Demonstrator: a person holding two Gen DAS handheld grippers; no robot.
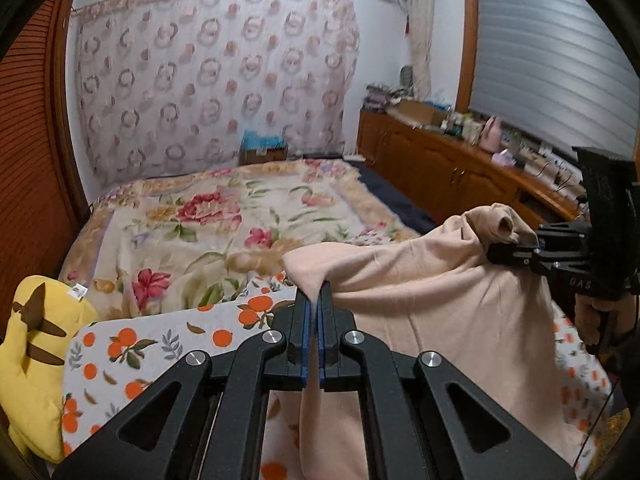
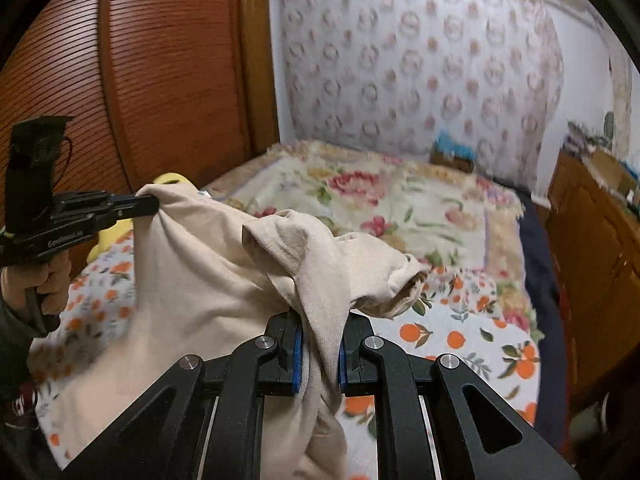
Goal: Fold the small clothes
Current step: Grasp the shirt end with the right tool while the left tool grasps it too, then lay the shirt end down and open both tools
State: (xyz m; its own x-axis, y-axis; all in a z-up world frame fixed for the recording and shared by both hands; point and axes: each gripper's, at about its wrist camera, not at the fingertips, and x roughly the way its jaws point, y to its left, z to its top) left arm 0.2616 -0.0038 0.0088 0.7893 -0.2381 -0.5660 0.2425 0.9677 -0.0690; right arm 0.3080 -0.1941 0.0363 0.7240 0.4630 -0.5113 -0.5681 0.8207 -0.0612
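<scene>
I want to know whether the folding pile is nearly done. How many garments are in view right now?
1. A single beige soft-knit garment hangs between the left gripper and the right gripper, both clamped on it, above the orange-print sheet. Others may lie hidden beneath it.

Left wrist view sits low, right behind its own left gripper (image 1: 319, 294), looking along the closed fingers across the bed (image 1: 208, 220) toward the patterned curtain (image 1: 216, 80) on the far wall. It angles a touch rightward, catching the wooden cabinet (image 1: 440, 168) along the right side and the right gripper (image 1: 516, 250) close at the right edge.

Right wrist view rides just behind the right gripper (image 2: 320, 340), facing the same far curtain (image 2: 420, 72), with the slatted wardrobe (image 2: 120, 80) at left and the left gripper (image 2: 138, 204) near left.

Both share the beige garment (image 1: 440, 300) up close, the floral bedspread (image 2: 400, 208) and orange-print sheet (image 2: 460, 340).
</scene>
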